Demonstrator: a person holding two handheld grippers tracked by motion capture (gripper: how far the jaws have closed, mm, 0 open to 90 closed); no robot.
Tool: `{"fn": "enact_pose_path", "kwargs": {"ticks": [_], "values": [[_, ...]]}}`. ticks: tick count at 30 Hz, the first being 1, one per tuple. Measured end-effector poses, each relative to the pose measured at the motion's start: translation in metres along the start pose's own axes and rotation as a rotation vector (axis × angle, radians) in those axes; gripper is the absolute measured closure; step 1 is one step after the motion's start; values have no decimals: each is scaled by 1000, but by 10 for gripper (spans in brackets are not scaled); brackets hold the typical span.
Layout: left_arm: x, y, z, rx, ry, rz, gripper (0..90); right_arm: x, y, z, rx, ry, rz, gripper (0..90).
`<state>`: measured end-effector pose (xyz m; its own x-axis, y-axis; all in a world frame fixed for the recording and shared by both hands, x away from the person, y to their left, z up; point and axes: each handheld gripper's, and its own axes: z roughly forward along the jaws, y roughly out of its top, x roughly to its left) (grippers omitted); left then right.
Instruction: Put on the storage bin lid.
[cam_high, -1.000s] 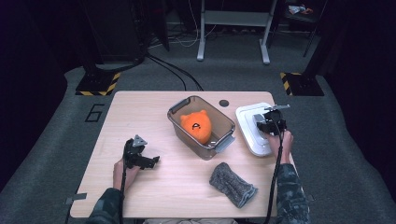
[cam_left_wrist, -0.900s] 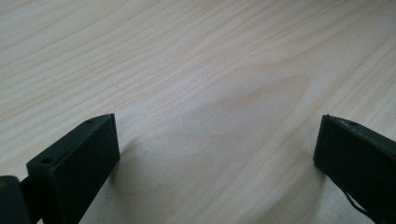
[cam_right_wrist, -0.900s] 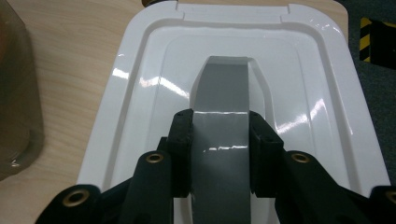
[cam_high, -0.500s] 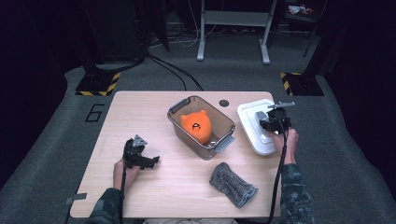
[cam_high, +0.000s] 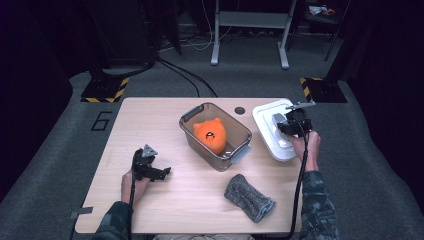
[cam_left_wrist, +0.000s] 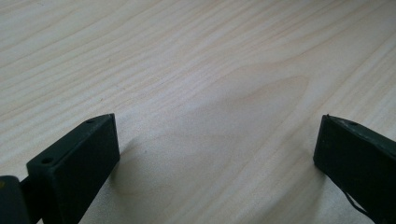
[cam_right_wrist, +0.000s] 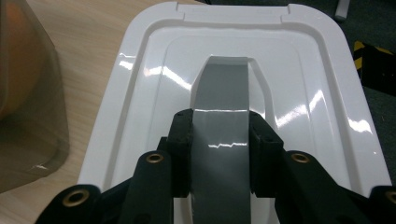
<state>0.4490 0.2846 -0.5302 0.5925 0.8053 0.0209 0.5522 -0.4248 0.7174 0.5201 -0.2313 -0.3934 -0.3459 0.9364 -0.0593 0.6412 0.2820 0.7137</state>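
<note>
The right gripper clamped the white lid's grey handle (desk's right edge); the left gripper gaped.

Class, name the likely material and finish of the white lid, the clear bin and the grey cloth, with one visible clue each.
White rectangular lid: glossy moulded plastic, by its sharp highlights. Clear rectangular bin: smoky see-through plastic; the orange toy shows through its walls. Grey folded cloth: probably knitted or terry fabric, matt and nubbly.

My matt black fingers press a glossy grey handle on a shiny white plastic lid. The table is smooth pale wood grain; the bin is clear smoky plastic, the cloth rough grey knit.
</note>
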Motion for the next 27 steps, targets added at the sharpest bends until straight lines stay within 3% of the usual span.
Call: {"fn": "enact_pose_path", "kwargs": {"ticks": [11, 27], "values": [[0, 0, 0, 1, 0, 0, 0, 5, 21, -15, -31, 16, -20, 665], [0, 0, 0, 1, 0, -1, 0, 33, 44, -28, -41, 127, -80, 666]]}}
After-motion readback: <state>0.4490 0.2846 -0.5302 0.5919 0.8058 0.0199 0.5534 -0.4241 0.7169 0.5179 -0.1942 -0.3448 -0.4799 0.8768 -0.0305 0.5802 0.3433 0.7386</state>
